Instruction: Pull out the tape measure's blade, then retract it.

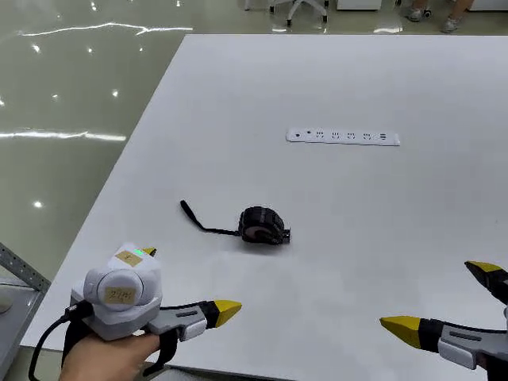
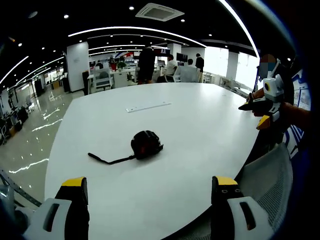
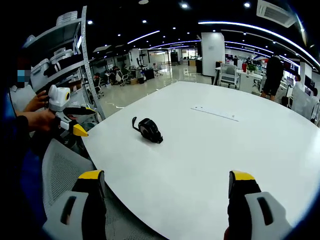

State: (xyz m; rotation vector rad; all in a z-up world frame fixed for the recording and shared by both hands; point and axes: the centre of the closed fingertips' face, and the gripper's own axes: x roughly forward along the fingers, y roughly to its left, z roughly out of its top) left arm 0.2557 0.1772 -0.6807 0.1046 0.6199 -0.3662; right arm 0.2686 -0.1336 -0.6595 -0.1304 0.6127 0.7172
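A black tape measure (image 1: 262,225) lies on the white table (image 1: 333,71), near its front-left part, with its black wrist strap (image 1: 194,220) trailing to the left and no blade pulled out that I can see. My left gripper (image 1: 187,281) is held open at the table's near edge, short of the tape measure (image 2: 146,144) and apart from it. My right gripper (image 1: 443,298) is open too, at the lower right, empty. From the right gripper view the tape measure (image 3: 150,130) sits ahead and to the left, with the left gripper (image 3: 70,122) beyond the table edge.
A white power strip (image 1: 343,136) lies flat further back on the table. The table's left edge runs diagonally beside a glossy floor (image 1: 71,95). Office desks, chairs and people stand far behind. A metal shelving rack (image 3: 75,55) stands off the table's left side.
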